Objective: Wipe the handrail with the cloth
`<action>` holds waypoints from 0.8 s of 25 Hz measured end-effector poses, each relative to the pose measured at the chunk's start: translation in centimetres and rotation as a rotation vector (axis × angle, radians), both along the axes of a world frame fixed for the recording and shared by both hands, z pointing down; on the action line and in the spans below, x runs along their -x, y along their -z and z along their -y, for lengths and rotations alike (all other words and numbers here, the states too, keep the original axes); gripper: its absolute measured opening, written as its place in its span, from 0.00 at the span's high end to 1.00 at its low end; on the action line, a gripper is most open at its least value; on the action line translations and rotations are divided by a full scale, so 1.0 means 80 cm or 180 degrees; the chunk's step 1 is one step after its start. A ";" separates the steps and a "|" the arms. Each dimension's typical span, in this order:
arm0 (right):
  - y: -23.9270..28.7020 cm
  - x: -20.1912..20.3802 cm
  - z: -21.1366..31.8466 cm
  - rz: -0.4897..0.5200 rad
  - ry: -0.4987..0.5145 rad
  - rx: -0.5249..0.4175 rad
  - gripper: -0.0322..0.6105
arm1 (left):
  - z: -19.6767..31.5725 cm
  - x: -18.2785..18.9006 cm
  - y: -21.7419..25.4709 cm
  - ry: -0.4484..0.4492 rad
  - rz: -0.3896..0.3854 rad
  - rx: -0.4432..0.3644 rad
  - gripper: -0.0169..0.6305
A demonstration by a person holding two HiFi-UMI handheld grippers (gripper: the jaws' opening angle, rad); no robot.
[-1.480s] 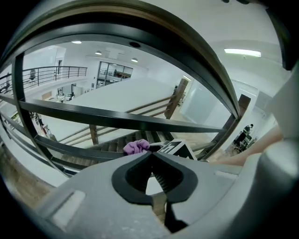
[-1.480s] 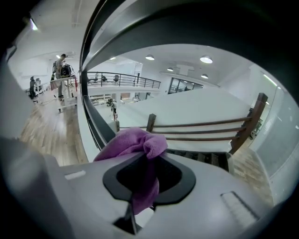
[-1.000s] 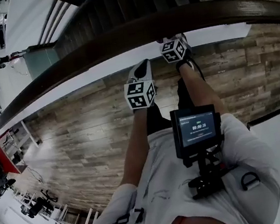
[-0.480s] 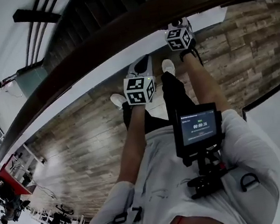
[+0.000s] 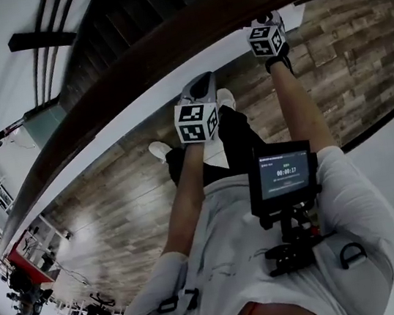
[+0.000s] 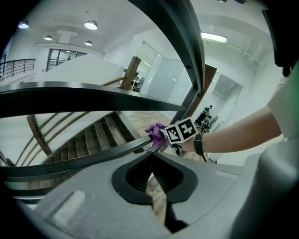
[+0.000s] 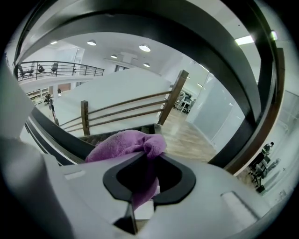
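- Where the dark handrail (image 5: pixel 164 43) curves from the lower left to the upper right of the head view, the right gripper (image 5: pixel 270 23) sits right against it near the top right.
- Seen in the right gripper view, the right gripper (image 7: pixel 148 156) has its jaws clamped on a purple cloth (image 7: pixel 124 144), which bunches above the jaw tips at frame centre.
- A dark stretch of the handrail (image 7: pixel 56 135) runs in from the left edge of that view to the cloth.
- From the left gripper view, the cloth (image 6: pixel 156 134) lies on the handrail (image 6: pixel 84 161) just left of the right gripper's marker cube, at mid-frame.
- A watch (image 6: pixel 198 144) circles the wrist behind that cube.
- Jaws of the left gripper (image 6: pixel 151 158) are pressed together at the tips with nothing between them.
- Near the centre of the head view, the left gripper (image 5: pixel 200 84) hangs just below the handrail, apart from it.
- Stairs (image 5: pixel 123 16) fill the upper left beyond the rail, and a wood floor (image 5: pixel 114 196) spreads below.
- A small screen (image 5: pixel 283 176) sits on the person's chest, right of centre.
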State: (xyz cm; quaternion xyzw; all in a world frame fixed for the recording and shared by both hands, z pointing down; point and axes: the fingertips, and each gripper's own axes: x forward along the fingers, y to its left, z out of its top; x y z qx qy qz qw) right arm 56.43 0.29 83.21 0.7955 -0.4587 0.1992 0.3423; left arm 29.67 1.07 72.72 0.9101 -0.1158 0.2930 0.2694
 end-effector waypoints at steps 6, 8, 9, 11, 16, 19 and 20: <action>0.001 -0.076 -0.026 -0.0056 -0.0174 -0.0009 0.88 | -0.018 -0.042 0.000 -0.0034 0.0008 -0.0021 0.97; 0.000 -0.103 -0.037 -0.0050 -0.0323 0.0001 0.88 | -0.025 -0.048 0.004 -0.0050 0.0018 -0.0034 0.97; 0.000 -0.118 -0.044 -0.0036 -0.0409 0.0016 0.88 | -0.029 -0.048 0.008 -0.0068 0.0025 -0.0049 0.97; 0.003 -0.146 -0.056 0.0030 -0.0549 0.0074 0.88 | -0.033 -0.045 0.017 -0.0102 0.0035 -0.0093 0.97; 0.050 -0.111 -0.103 0.0362 -0.0639 0.0272 0.87 | -0.040 0.022 0.074 0.0004 0.0038 -0.0192 0.97; 0.070 -0.051 -0.132 0.0420 -0.0541 0.0132 0.87 | -0.038 0.049 0.096 0.0082 -0.0005 -0.0231 0.97; 0.073 -0.034 -0.131 0.0413 -0.0463 0.0068 0.87 | -0.031 0.050 0.096 0.0103 -0.0031 -0.0245 0.97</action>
